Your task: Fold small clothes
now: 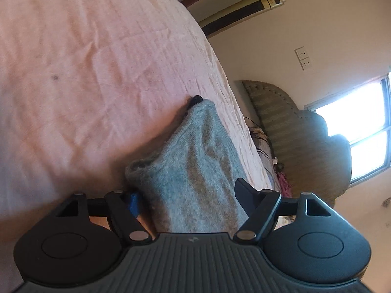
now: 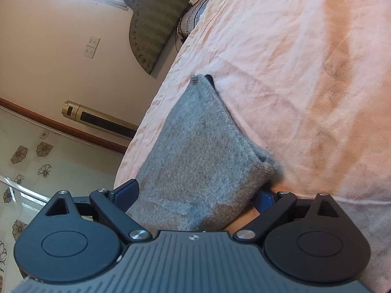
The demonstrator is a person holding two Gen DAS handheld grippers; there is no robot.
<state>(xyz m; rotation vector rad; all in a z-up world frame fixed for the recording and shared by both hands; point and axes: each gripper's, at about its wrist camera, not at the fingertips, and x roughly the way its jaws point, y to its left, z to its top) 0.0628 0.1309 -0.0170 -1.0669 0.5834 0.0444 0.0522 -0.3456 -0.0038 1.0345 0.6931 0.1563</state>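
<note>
A small grey knitted garment point(image 1: 193, 171) lies on the pink bedsheet point(image 1: 85, 73) and runs between the two grippers. My left gripper point(image 1: 188, 200) has its fingers on either side of one end of it, the cloth filling the gap. My right gripper point(image 2: 195, 195) stands the same way on the other end of the garment point(image 2: 198, 161). The far tip of the cloth ends at a dark fingertip of the other gripper in each view. The fingertips are hidden by the cloth.
The bed edge point(image 2: 146, 112) runs along the garment. Beyond it stand a gold tower fan point(image 2: 97, 119), a padded headboard point(image 1: 293, 131), wall sockets point(image 1: 303, 58) and a bright window point(image 1: 361, 127). Cables and a pillow lie near the headboard point(image 2: 195, 7).
</note>
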